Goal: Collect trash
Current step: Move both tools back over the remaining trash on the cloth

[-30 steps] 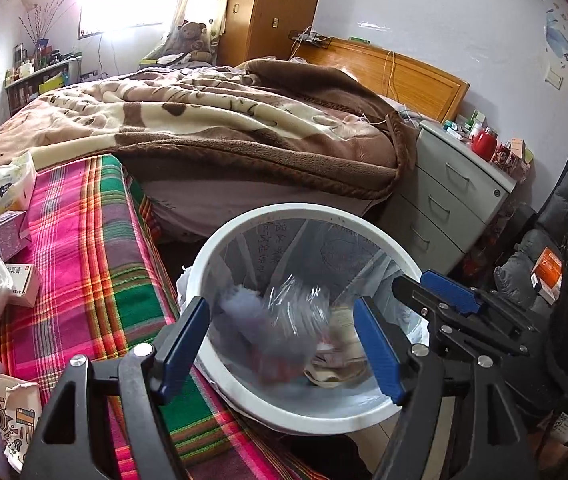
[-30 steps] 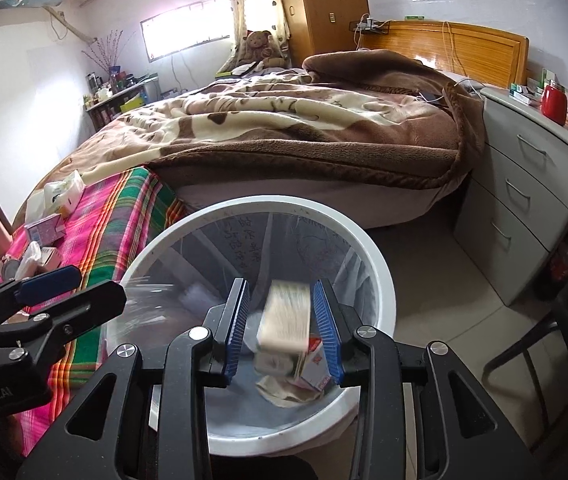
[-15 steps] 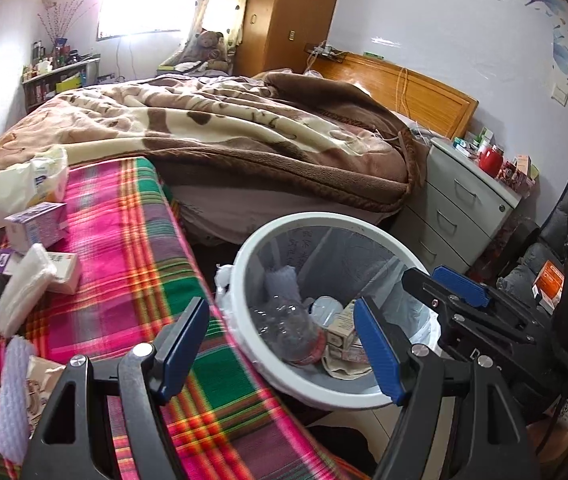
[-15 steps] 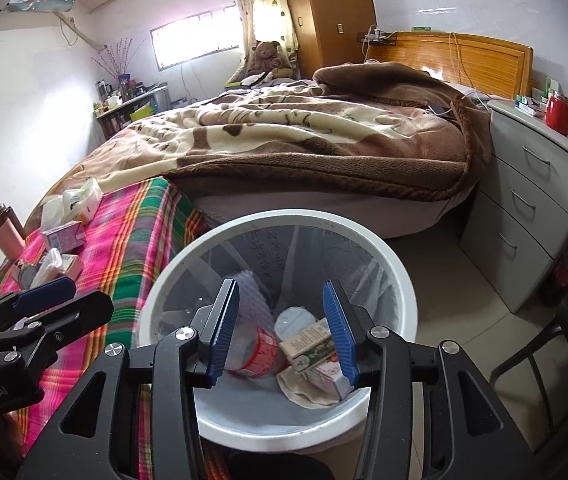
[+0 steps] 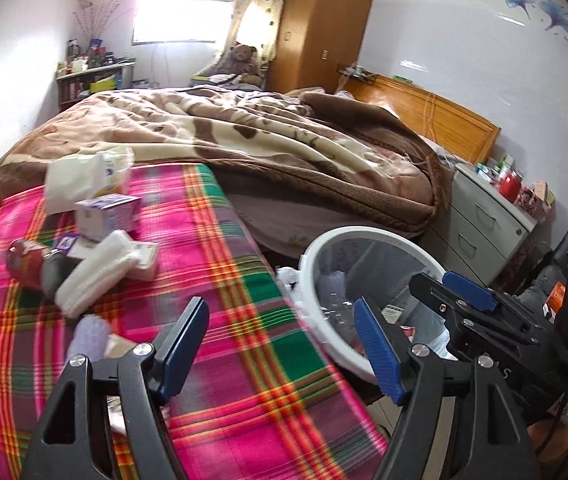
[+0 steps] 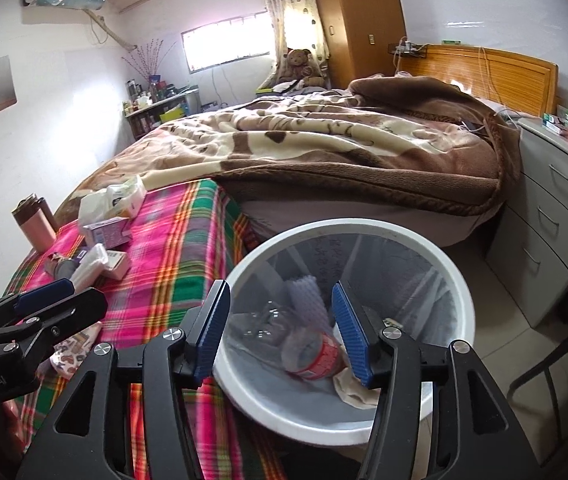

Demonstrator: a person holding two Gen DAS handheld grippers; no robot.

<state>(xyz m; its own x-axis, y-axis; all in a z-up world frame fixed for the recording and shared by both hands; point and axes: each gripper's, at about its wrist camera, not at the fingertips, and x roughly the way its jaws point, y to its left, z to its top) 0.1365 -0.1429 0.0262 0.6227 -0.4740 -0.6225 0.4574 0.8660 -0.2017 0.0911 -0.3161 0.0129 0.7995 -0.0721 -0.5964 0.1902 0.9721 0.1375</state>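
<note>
Both drops landed: the small carton my right gripper was pinching a second ago now sits down in the white trash bin with the crushed plastic bottle. Its jaws are opening, nothing between them. My left gripper has swung off the bin toward the plaid tablecloth, jaws wide and empty. More trash left of the bin: purple carton, tissue pack, white wipes. The bin rim hugs the cloth edge; there's plenty of bare cloth to cross.

white round bin beside plaid table holds crushed bottle.
</note>
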